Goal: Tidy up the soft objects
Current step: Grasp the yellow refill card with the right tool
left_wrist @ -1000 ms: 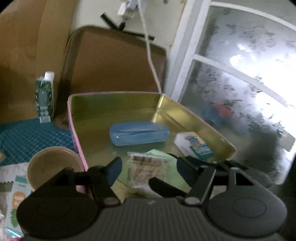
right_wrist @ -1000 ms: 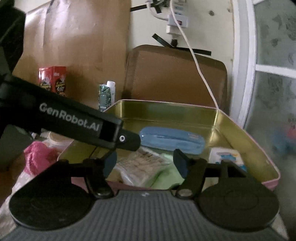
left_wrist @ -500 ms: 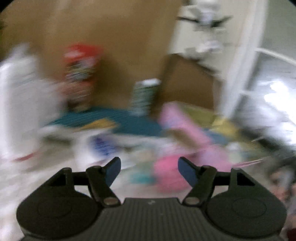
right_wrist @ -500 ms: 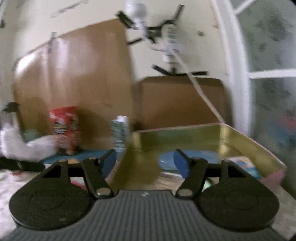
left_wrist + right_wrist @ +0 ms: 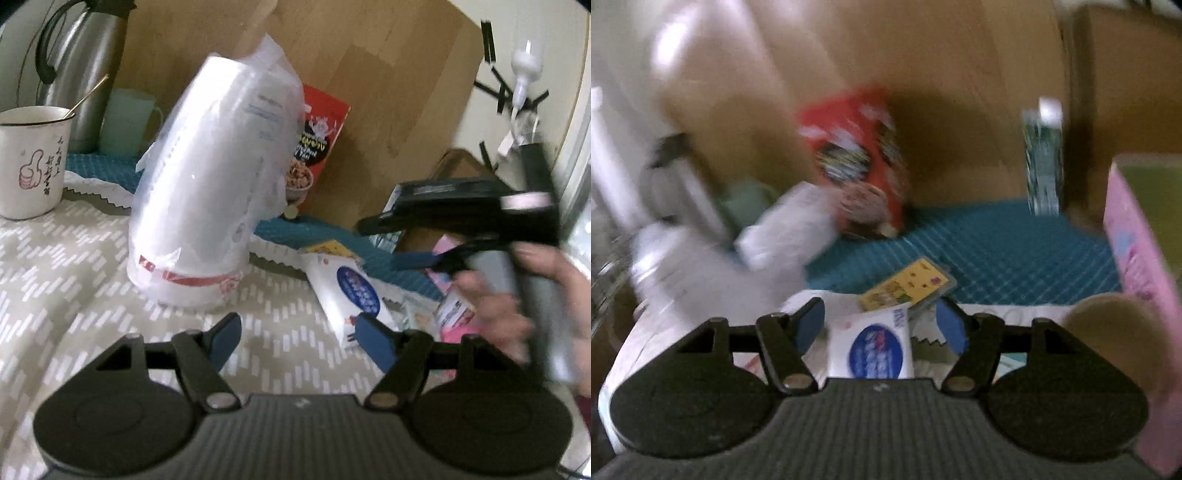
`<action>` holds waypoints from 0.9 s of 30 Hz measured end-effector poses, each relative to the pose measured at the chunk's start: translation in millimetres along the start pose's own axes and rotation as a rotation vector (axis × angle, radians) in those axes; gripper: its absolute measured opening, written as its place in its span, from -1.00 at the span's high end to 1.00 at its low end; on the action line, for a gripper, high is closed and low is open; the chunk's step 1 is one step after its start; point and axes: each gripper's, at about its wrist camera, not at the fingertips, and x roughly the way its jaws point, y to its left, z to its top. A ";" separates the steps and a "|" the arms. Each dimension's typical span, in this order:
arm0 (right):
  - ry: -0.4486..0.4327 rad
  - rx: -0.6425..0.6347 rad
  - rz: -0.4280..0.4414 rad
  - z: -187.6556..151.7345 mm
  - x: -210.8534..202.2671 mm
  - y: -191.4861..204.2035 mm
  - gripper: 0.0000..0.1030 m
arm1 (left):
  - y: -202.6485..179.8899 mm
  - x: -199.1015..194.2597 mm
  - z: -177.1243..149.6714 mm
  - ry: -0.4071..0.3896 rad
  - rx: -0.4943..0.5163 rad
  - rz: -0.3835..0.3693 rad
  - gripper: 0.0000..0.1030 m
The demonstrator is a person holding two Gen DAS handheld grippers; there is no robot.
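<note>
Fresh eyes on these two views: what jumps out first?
The bagged cup stack leaning at centre-left on the patterned cloth, with a red box behind it. Next, the white packet with a blue oval lying between the open right claw fingers.

Showing glossy steel on the kettle (image 5: 79,70), crinkled clear plastic around the cup stack (image 5: 210,184), matt woven cloth over the tabletop (image 5: 74,280), smooth wood on the board (image 5: 369,74).
</note>
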 end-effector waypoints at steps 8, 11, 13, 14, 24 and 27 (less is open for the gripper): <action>0.102 0.103 -0.169 6.4 67.2 8.2 -0.61 | 2.1 -10.1 -1.2 -0.044 -0.009 -0.038 -0.38; 0.102 0.020 -0.194 1.3 79.2 29.8 -0.65 | 3.6 -11.1 -0.6 -0.054 -0.014 -0.044 -0.39; 0.098 -0.049 -0.218 -1.8 88.2 42.2 -0.64 | 4.4 -12.4 -0.5 -0.058 -0.021 -0.045 -0.40; 0.094 -0.088 -0.233 -3.2 91.7 47.3 -0.62 | 5.1 -12.7 -0.3 -0.059 -0.024 -0.046 -0.40; -0.089 -0.162 -0.185 15.1 60.1 51.1 -0.14 | 9.5 -14.9 0.0 -0.062 -0.035 -0.044 -0.40; -0.202 -0.143 -0.114 22.9 16.9 49.7 -0.14 | 12.5 -17.1 0.9 -0.074 -0.050 -0.041 -0.40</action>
